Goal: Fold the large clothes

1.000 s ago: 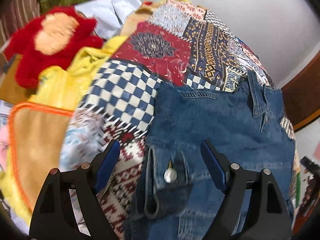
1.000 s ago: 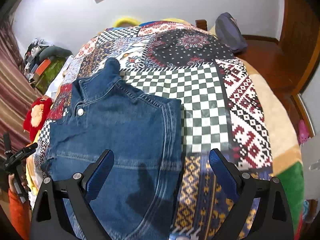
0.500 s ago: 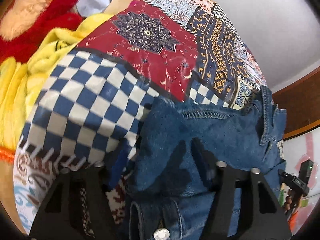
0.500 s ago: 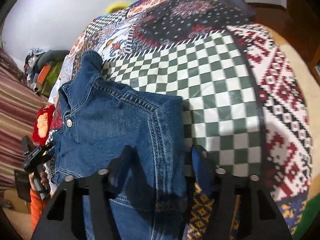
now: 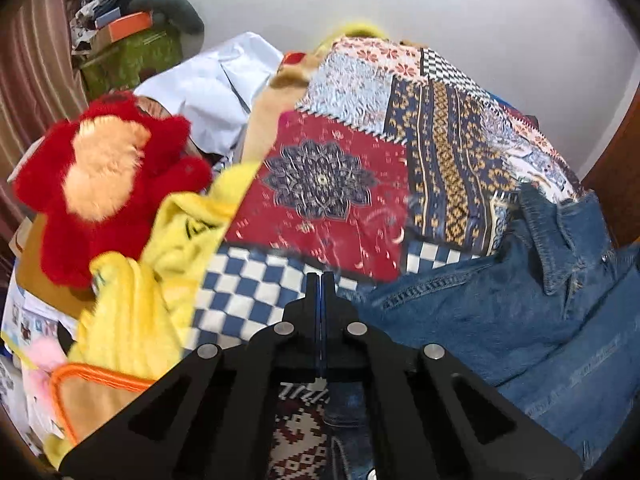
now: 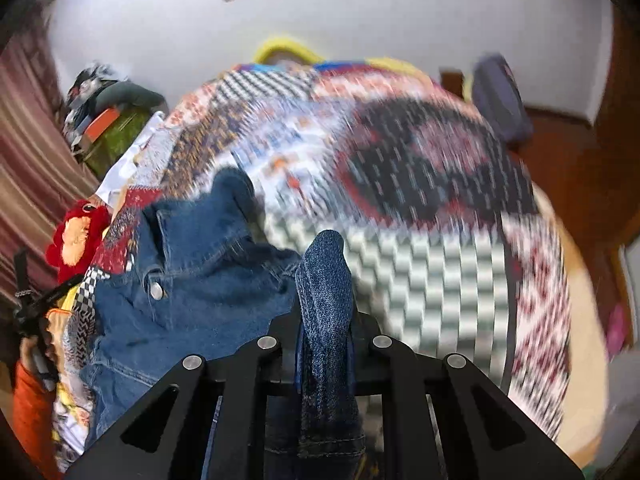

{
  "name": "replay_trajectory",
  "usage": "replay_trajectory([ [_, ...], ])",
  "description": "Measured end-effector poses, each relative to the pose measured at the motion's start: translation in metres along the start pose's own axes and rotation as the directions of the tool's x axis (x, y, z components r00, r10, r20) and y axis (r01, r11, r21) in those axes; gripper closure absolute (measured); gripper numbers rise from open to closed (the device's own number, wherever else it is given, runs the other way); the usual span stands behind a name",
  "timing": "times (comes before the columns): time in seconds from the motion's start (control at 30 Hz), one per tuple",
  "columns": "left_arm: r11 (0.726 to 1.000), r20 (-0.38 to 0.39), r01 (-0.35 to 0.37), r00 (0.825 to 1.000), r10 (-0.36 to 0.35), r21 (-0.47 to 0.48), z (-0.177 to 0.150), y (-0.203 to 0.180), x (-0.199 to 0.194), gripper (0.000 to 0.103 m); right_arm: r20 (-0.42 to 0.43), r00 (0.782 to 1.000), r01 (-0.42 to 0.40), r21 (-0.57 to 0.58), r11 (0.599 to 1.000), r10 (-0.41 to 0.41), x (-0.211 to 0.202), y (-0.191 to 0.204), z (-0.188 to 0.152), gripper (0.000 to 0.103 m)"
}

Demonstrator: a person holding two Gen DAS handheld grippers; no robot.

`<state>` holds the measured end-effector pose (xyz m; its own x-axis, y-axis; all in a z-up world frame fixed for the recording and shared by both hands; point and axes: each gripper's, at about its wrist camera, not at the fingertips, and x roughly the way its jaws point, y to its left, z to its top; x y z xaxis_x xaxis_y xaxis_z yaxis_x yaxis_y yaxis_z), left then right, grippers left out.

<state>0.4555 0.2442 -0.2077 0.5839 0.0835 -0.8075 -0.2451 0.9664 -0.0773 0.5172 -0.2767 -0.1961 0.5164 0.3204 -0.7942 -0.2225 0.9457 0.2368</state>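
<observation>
A blue denim jacket (image 5: 520,312) lies on the patchwork bedspread (image 5: 328,184), collar toward the far side. My left gripper (image 5: 321,280) is shut at the jacket's left edge; a strip of denim shows under the jaws, so it grips the hem. In the right wrist view my right gripper (image 6: 325,264) is shut on a bunched fold of the denim jacket (image 6: 192,280), which sticks up between the fingers and is lifted off the bedspread (image 6: 432,264). The jacket's collar and a metal button (image 6: 156,289) lie to the left.
A red plush toy (image 5: 104,176) and yellow blanket (image 5: 132,304) lie at the bed's left edge. A white cloth (image 5: 216,92) and a cluttered green box (image 5: 132,52) stand behind. A dark bag (image 6: 500,100) sits at the far right of the bed.
Both grippers went from open above the jacket to shut on its edges. Both have since lifted and tilted up; the right view is motion-blurred.
</observation>
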Motion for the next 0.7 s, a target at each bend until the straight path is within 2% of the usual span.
replay_trajectory([
  [0.13,0.999,-0.030,0.047,0.998,-0.047,-0.001,0.004,0.002,-0.003,0.103,0.053,0.998,0.043,-0.065,0.997,-0.040,0.006,0.018,0.035,0.091],
  [0.27,0.997,-0.074,0.069,0.995,-0.067,0.034,-0.006,-0.012,0.011,0.095,0.031,0.993,0.114,-0.055,0.992,-0.112,0.039,0.012,0.049,0.091],
  [0.33,0.997,-0.104,0.055,0.993,-0.049,0.062,-0.014,-0.019,0.024,0.088,-0.005,0.990,0.143,-0.054,0.988,-0.144,0.059,0.005,0.044,0.091],
  [0.43,0.997,-0.138,-0.004,0.990,0.015,0.082,-0.025,-0.022,0.046,0.081,-0.045,0.985,0.162,-0.063,0.985,-0.165,0.082,-0.010,0.030,0.091],
  [0.57,0.999,-0.128,-0.010,0.992,0.016,0.041,-0.030,-0.015,0.058,0.074,-0.057,0.981,0.177,-0.125,0.976,-0.185,0.095,-0.015,0.015,0.089],
  [0.6,0.999,-0.126,-0.009,0.992,0.013,0.038,-0.030,-0.014,0.059,0.074,-0.049,0.978,0.191,-0.159,0.969,-0.201,0.095,-0.012,0.012,0.088],
  [0.7,0.999,-0.116,-0.015,0.993,0.021,0.048,-0.033,-0.015,0.059,0.073,-0.041,0.959,0.262,-0.245,0.933,-0.280,0.096,-0.004,0.005,0.074],
])
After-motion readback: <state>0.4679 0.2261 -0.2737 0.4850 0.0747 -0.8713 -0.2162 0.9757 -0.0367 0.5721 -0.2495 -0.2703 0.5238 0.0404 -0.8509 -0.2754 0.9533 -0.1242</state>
